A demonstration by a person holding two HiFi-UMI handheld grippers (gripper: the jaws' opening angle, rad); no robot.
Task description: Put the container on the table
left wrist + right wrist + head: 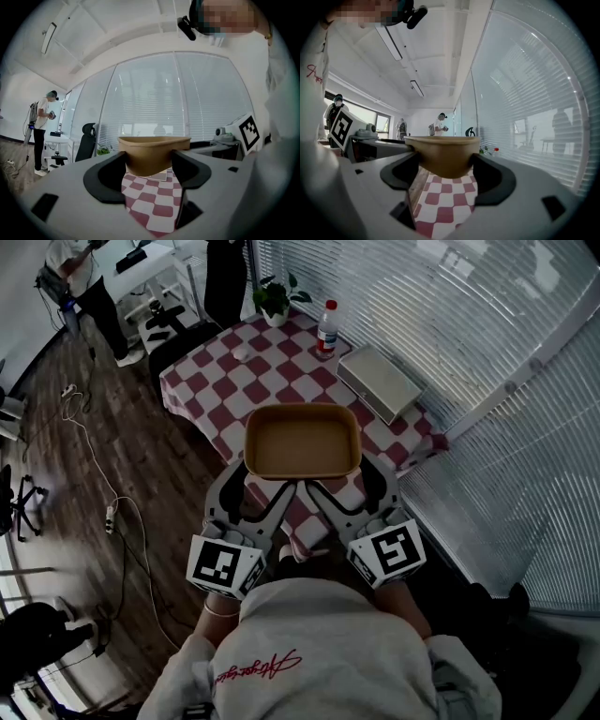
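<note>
Right now I have the container (302, 440) up in the air at the middle of the head view, over the near end of the table (217, 382) and not yet down on it. The left gripper (266, 495) and the right gripper (349, 493) are both clenched on its near side. Each gripper view shows the brown wall wedged between the two jaws, with checked cloth below. It looks empty to me.

My main worry is the shared hold. If I lower one hand faster than the other, the soft wall could twist or buckle, and the container could slip out on that side. Opening one gripper before the base is resting would likely tip it the same way.

Placement is the second risk. Both grips are on the edge nearest me, so the far rim carries no support and may dip first. If I set it down too close to me, part of the base could hang over the table edge. The white box (378, 381) at upper right and the bottle (327, 329) beyond it look well apart, so a collision seems unlikely.
</note>
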